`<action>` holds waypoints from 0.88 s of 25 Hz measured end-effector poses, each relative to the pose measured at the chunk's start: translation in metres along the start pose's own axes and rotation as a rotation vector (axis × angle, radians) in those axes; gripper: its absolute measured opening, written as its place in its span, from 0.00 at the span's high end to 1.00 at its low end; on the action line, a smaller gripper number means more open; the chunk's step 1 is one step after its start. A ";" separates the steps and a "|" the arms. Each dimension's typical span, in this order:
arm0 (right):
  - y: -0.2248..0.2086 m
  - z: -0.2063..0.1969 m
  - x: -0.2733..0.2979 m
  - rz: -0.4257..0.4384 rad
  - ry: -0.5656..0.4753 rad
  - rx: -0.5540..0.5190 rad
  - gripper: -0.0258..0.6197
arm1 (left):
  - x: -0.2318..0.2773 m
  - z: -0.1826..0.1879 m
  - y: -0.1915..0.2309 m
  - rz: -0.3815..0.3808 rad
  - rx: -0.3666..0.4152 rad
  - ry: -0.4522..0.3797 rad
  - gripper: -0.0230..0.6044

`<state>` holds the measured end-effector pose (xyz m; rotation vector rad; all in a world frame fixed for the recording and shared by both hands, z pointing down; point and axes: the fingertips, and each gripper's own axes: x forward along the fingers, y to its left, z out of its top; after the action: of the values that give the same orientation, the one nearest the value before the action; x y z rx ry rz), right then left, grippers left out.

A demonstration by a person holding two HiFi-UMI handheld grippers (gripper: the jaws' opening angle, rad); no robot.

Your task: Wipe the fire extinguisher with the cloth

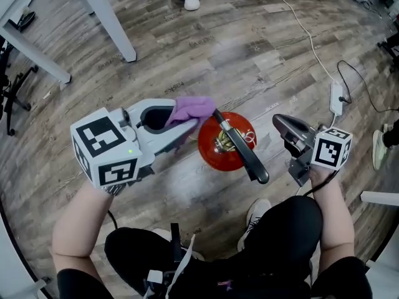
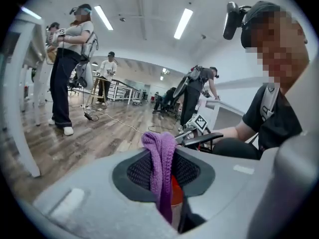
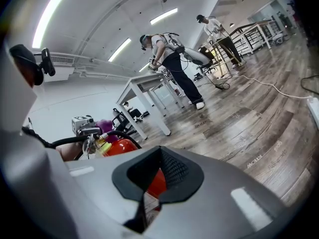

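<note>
Left gripper (image 1: 186, 127) is clamped on a purple cloth (image 1: 193, 109), just left of the red fire extinguisher (image 1: 225, 143). Right gripper (image 1: 280, 123), on its far side, has its jaws together and empty.

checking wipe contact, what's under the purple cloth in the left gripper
The red fire extinguisher shows just below the purple cloth; the left gripper's jaws hide whether they touch.
</note>
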<state>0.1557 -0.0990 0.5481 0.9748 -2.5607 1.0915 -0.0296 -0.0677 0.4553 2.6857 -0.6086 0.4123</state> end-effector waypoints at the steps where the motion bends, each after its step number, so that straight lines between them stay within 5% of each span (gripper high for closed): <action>1: 0.001 0.000 0.002 0.000 0.001 0.001 0.95 | -0.001 -0.005 -0.003 0.000 -0.037 -0.025 0.84; 5: 0.004 -0.001 0.007 0.003 0.005 0.005 0.95 | 0.003 -0.022 -0.022 -0.034 -0.117 -0.074 0.84; 13: 0.005 0.001 0.009 0.011 0.000 0.008 0.95 | 0.006 -0.031 -0.051 -0.032 -0.057 -0.075 0.84; 22: 0.003 -0.003 0.014 0.015 0.012 0.019 0.95 | 0.010 -0.042 -0.092 -0.096 0.144 -0.011 0.85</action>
<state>0.1427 -0.1025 0.5538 0.9526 -2.5568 1.1235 0.0130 0.0233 0.4713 2.8422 -0.4669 0.4301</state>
